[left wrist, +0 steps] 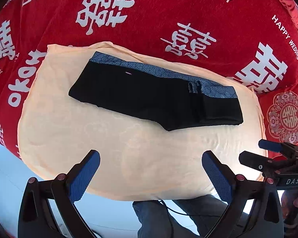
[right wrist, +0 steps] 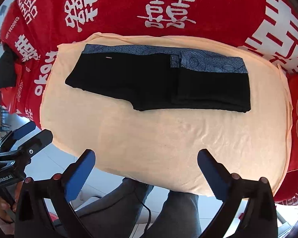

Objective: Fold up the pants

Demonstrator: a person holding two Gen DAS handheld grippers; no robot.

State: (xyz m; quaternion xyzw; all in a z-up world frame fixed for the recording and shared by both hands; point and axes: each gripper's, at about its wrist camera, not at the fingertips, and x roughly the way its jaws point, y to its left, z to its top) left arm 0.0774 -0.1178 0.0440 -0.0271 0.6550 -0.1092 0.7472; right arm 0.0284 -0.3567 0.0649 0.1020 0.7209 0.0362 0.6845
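Observation:
Black pants (left wrist: 145, 97) with a blue patterned waistband lie folded on a peach cloth (left wrist: 101, 138), and the right wrist view shows the same pants (right wrist: 149, 81) on the cloth (right wrist: 168, 136). My left gripper (left wrist: 151, 176) hovers above the cloth's near edge, open, nothing between its blue pads. My right gripper (right wrist: 147, 175) hangs likewise over the near edge, jaws wide open and empty. Each gripper appears at the side of the other's view: the right gripper (left wrist: 268, 154) and the left gripper (right wrist: 27, 136). Neither touches the pants.
A red bedspread (left wrist: 168, 15) with white characters lies under the peach cloth and spreads on all sides. The person's legs in grey trousers (right wrist: 129, 208) and a black cable (right wrist: 147, 210) show below the near edge. A hand (left wrist: 296, 200) holds the right gripper.

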